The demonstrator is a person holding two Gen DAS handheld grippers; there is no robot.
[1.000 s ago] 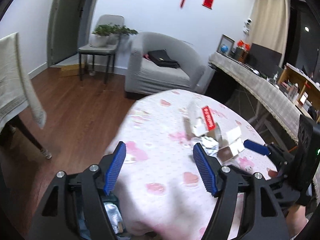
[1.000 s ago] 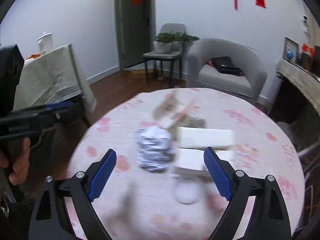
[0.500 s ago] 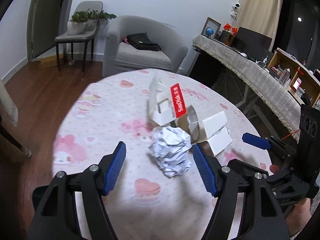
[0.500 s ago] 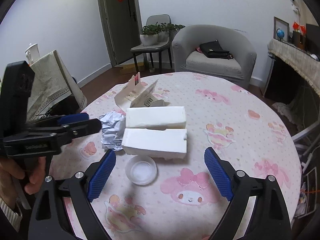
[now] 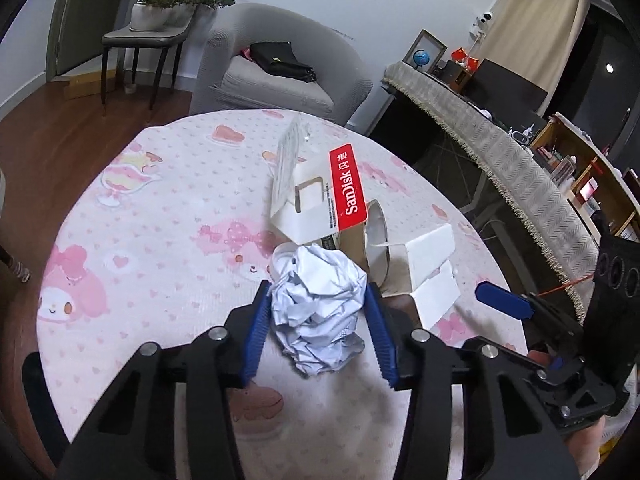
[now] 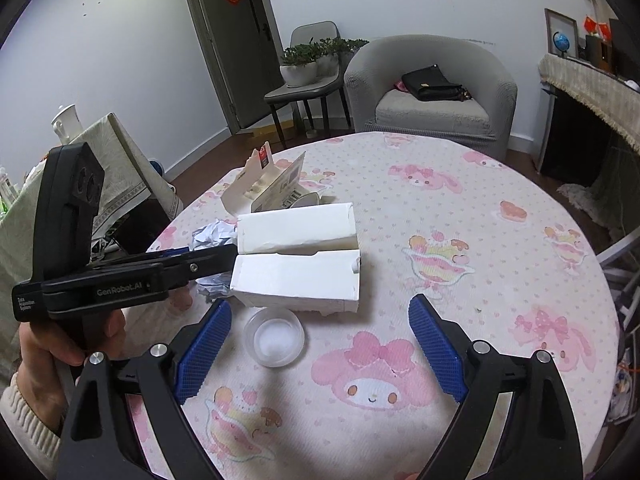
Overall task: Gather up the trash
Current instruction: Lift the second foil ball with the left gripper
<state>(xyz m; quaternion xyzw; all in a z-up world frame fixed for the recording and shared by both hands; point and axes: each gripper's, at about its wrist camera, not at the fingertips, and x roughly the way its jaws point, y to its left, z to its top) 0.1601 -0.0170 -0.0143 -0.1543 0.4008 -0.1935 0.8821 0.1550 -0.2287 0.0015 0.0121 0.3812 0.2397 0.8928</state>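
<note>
Crumpled foil ball (image 5: 318, 304) now clamped in left gripper (image 5: 316, 320) jaws, previously apart; right gripper (image 6: 320, 344) jaws apart.

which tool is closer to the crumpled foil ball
Left. The left tool has its fingers on both sides of the crumpled foil ball; the right tool hangs apart, over the clear lid.

A round table (image 6: 500, 240) covered with a pink cartoon-print cloth lies under and ahead of the grippers. Beyond its far edge stands a grey armchair (image 6: 432, 92) with a black bag (image 6: 432, 85) on the seat. To the left of the armchair, a grey chair (image 6: 308, 88) carries potted plants (image 6: 308, 60). A dark door (image 6: 224, 40) stands further left. A cloth-covered sideboard (image 5: 500, 152) runs along the right side.
</note>
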